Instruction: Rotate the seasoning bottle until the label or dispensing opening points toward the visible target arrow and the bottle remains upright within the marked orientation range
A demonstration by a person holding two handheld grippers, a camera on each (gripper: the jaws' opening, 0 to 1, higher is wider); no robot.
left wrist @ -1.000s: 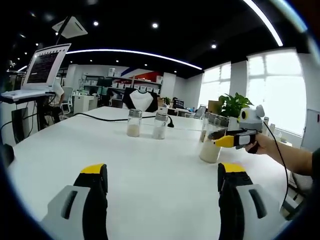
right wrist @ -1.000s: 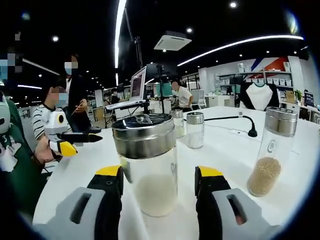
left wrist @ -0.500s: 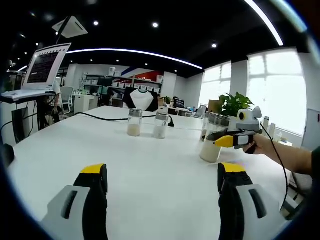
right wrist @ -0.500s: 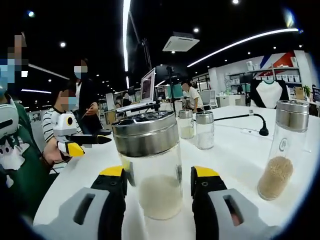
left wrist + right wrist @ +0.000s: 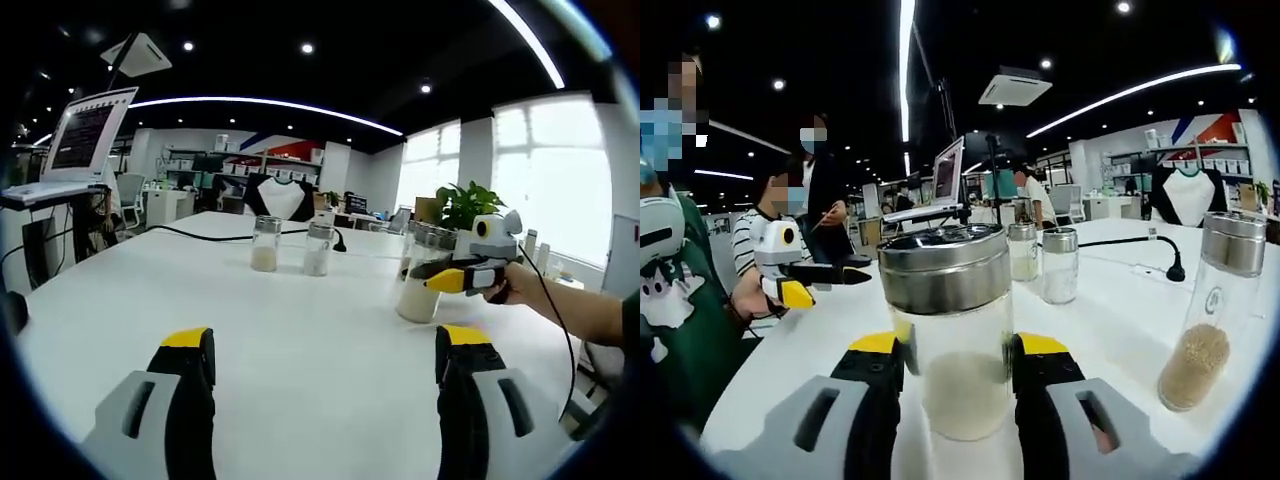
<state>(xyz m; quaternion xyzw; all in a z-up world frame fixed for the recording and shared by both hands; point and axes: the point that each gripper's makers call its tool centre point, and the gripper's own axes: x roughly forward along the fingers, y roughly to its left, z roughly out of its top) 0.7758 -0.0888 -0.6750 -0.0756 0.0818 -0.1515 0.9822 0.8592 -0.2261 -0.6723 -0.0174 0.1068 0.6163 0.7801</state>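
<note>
Up close, the right hand-held gripper (image 5: 952, 350) clamps the seasoning bottle (image 5: 951, 343), hiding its label; left hand-held gripper (image 5: 325, 350) gapes.

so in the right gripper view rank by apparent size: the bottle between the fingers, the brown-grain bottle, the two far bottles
1. bottle between the fingers, nearest the camera
2. brown-grain bottle
3. two far bottles, alike; distance shrinks them

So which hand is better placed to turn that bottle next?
The right. Its tool has both jaws against the seasoning bottle, which stands upright on the white table. The left tool hangs open over bare table, well short of any bottle.
</note>
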